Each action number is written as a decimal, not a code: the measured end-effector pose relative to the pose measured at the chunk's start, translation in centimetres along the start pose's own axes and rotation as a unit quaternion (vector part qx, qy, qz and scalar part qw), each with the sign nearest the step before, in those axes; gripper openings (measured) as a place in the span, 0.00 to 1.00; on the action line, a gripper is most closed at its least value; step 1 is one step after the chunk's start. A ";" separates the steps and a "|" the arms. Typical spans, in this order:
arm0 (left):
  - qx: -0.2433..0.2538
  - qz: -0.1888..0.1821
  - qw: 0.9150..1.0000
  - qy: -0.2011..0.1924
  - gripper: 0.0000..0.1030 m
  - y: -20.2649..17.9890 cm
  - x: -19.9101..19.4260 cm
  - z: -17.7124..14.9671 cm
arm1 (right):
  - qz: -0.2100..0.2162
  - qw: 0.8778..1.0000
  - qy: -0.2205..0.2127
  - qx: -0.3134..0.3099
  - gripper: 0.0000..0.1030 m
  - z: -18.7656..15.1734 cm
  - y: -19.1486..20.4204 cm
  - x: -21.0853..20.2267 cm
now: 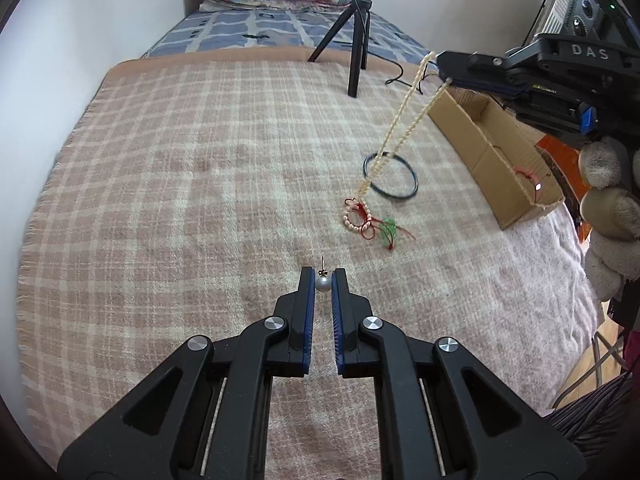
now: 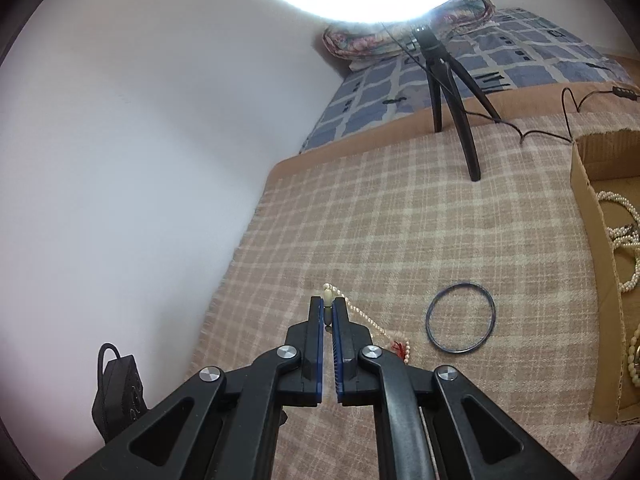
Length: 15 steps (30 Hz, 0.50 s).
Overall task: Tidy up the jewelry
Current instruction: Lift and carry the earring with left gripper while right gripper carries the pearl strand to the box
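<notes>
Two grippers, two catches above a plaid blanket

One cardboard box (image 1: 500, 152) lies open on the plaid blanket (image 1: 200, 180) in the left wrist view, a thin beaded strand with red thread (image 1: 528, 176) draped at its near end. Left of the box a dark bangle (image 1: 391, 176) rests flat on the blanket, and nearer the camera than the bangle lies a tangle of pink beads, red cord and a green piece (image 1: 368, 220). The left gripper (image 1: 323, 280) is pinched narrow on a pearl earring (image 1: 323, 282), its post pointing away from the camera. Above the box's far end, the right gripper (image 1: 444, 68) holds the top of a cream bead necklace (image 1: 400, 124), which hangs down in a loop across the bangle. Beyond the box stands a black tripod (image 1: 356, 48).

From the right wrist, the box (image 2: 588, 220) shows several pearl strands (image 2: 624, 232) heaped inside. The right gripper (image 2: 327, 312) is closed tight on the necklace's end bead (image 2: 327, 298); the strand trails toward the bangle (image 2: 461, 318), left of the box. Past the box a ring light (image 2: 360, 4) glares above folded bedding (image 2: 360, 44) and a white wall (image 2: 140, 140).
</notes>
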<state>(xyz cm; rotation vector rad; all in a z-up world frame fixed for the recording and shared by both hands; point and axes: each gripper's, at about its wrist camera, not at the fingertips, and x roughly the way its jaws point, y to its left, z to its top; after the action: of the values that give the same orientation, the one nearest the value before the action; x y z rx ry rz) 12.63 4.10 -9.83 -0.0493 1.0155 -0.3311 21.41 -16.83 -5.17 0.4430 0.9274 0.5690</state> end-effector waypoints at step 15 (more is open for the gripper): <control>0.009 -0.035 0.999 -0.031 0.06 -3.7 -1.7 2.7 | 0.021 0.995 -0.102 -0.007 0.01 3.3 0.3 -8.6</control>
<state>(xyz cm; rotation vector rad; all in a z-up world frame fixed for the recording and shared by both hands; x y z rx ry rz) 13.18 0.74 -6.28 -0.0775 0.9515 -0.4008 20.06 -22.39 2.04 0.4992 0.7192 0.5569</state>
